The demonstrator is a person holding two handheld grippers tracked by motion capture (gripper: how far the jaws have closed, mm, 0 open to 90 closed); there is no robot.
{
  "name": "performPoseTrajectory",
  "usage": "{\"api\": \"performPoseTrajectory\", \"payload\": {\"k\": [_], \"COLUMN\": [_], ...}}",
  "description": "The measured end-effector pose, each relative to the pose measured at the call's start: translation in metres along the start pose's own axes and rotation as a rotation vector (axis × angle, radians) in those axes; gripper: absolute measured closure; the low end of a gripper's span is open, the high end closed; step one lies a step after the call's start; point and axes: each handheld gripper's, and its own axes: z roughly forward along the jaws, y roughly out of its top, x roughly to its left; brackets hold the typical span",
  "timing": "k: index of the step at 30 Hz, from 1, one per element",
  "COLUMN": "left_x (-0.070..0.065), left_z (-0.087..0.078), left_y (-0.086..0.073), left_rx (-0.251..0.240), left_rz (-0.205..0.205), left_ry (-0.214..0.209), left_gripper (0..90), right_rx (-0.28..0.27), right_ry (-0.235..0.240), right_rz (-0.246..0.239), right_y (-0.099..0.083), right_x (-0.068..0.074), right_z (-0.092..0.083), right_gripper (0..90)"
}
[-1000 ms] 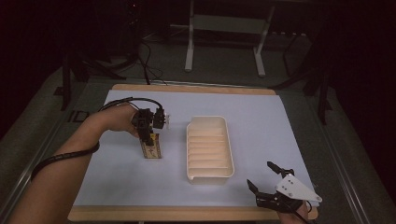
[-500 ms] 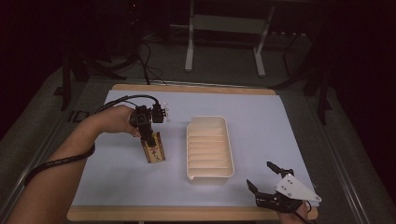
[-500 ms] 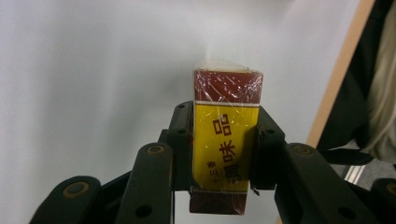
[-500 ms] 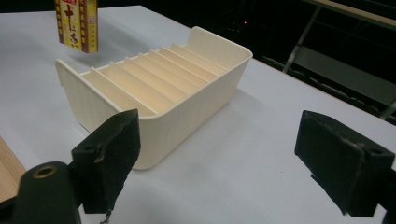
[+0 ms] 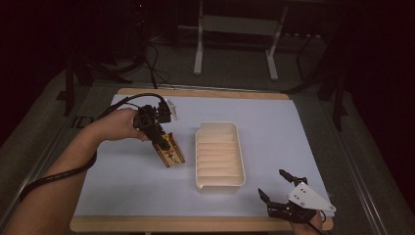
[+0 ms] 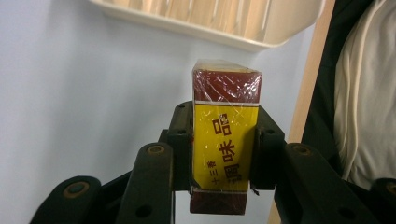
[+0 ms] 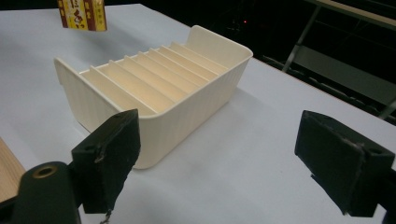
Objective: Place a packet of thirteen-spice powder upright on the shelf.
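A yellow and dark red seasoning box (image 5: pixel 170 152) wrapped in clear film hangs above the blue mat, just left of the cream ribbed tray (image 5: pixel 219 154). My left gripper (image 5: pixel 160 139) is shut on the seasoning box (image 6: pixel 226 154), with both pads pressed against its narrow sides. In the right gripper view the seasoning box (image 7: pixel 82 15) shows at the top left, beyond the tray (image 7: pixel 154 81). My right gripper (image 5: pixel 276 185) rests near the table's front edge, right of the tray, with its jaws wide apart and nothing between them; in its own view the right gripper (image 7: pixel 233 154) faces the tray.
The blue mat (image 5: pixel 293 132) covers a wooden table (image 5: pixel 195 224). The tray holds nothing in its ribbed slots. Metal stand legs (image 5: pixel 235 44) and cables lie on the dark floor behind the table.
My left gripper has lifted the seasoning box off the mat and carried it a little toward the tray. The right gripper has not moved.
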Motion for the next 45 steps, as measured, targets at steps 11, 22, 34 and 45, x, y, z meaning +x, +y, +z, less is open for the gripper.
{"api": "performPoseTrajectory", "payload": {"k": [11,22,34,45], "left_x": [-0.026,-0.047,-0.059,-0.057], "left_z": [-0.01,-0.003,0.011,0.027], "left_y": [0.019,0.043,0.065,0.072], "left_rx": [-0.077,-0.106,-0.18,-0.182], "left_rz": [0.081,0.09,0.136,0.157], "left_ry": [0.028,0.069,0.06,0.043], "left_gripper": [67.9,67.9,67.9,67.9], "right_rx": [0.004,0.005,0.005,0.006], "right_ry": [-0.001,0.001,0.004,0.006], "right_rz": [-0.001,-0.001,-0.006,-0.012], "right_y": [0.0,0.0,0.0,0.0], "right_x": [0.0,0.0,0.0,0.0], "right_z": [0.001,0.0,0.0,0.0], "right_gripper": [14.2,14.3,14.3,14.3]}}
